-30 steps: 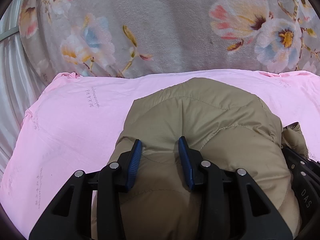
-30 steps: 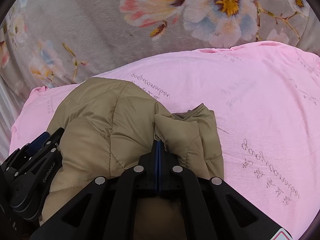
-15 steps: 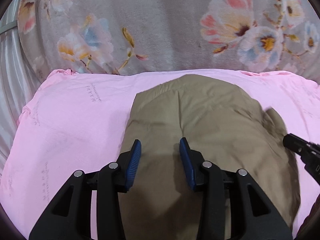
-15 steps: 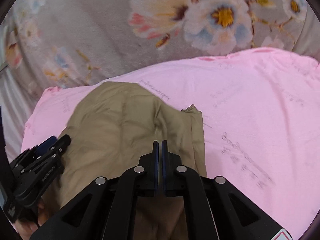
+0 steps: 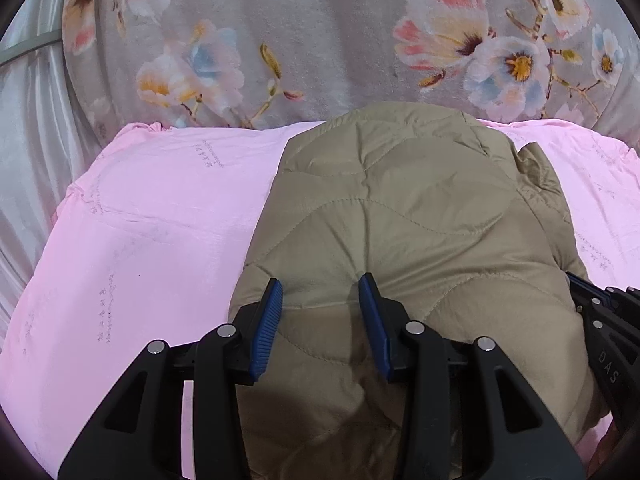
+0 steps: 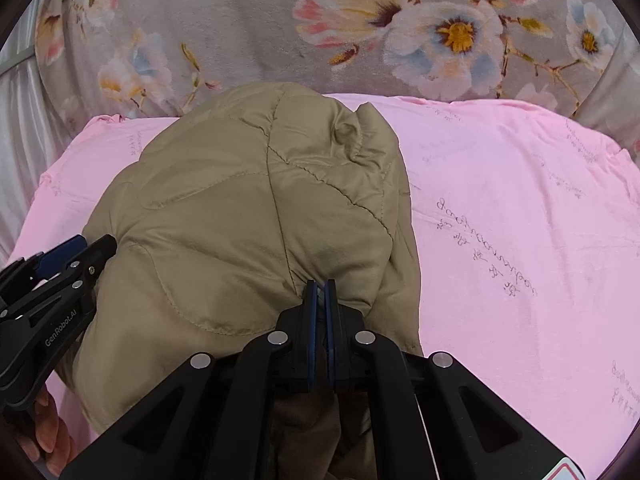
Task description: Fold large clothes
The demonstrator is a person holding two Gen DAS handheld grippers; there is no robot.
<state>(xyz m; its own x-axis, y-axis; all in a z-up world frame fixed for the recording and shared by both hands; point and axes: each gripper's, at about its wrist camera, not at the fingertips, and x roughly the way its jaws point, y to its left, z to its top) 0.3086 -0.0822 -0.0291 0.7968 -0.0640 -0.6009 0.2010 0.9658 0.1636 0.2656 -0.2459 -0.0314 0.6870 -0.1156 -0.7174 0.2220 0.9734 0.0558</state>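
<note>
Both tools grip the khaki quilted jacket [image 5: 400, 216]: left tool [image 5: 320, 300] clamps a thick fold, right tool [image 6: 320, 292] pinches an edge; keep them level, lay it squarely on the pink sheet [image 6: 520, 220].

Matt quilted khaki jacket [image 5: 400, 216] on smooth pink sheet [image 5: 152, 240]; plush floral blanket [image 5: 320, 40].

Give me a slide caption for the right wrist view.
Right claw pinches the tan quilted jacket over the pink sheet.

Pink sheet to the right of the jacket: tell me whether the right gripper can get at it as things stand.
Probably not yet. The pink sheet lies bare with nothing on it, but the right gripper is shut on a fold of the tan jacket and would have to let go first.
</note>
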